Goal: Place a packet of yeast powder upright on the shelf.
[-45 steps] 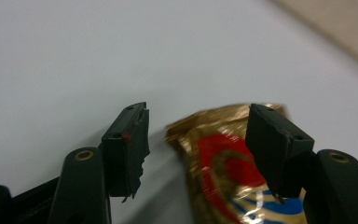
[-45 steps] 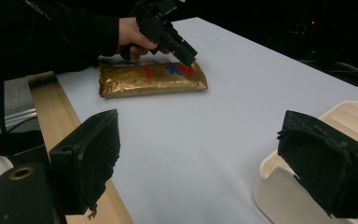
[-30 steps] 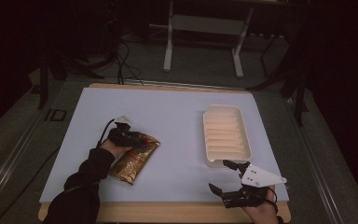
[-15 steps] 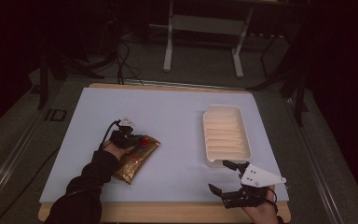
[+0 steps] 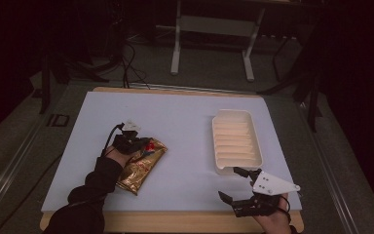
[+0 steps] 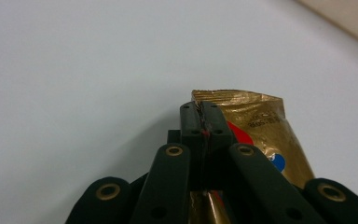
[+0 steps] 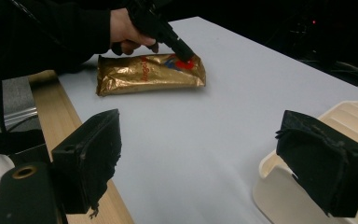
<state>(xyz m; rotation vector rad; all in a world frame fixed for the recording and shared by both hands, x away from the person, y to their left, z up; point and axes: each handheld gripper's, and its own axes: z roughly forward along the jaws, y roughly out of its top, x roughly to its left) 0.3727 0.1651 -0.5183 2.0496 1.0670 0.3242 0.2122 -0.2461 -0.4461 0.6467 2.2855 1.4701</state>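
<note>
Here the left tongs (image 6: 203, 122) are clenched on the sealed end of a crinkled gold foil snack pouch with red and blue print (image 5: 141, 165), a thin fold of the film pinched between the two black jaws. The pouch lies flat on the pale blue-white bench (image 5: 185, 146), toward its left front, with its long side slanting away from the person's dark sleeve (image 5: 90, 195). The right tongs (image 5: 238, 187) hang released, jaws wide apart, near the front right edge, just before a cream ribbed plastic tray (image 5: 236, 141); nothing lies between them.

The pouch looks light and soft: thin foil that would crumple, sag under its contents, and perhaps slip from smooth pads. The flat crimped seam at either end is judged the firmest hold, since it is stiffer than the puffed middle and spares the contents from crushing. Held by one end, the pouch will likely dangle and swing.
</note>
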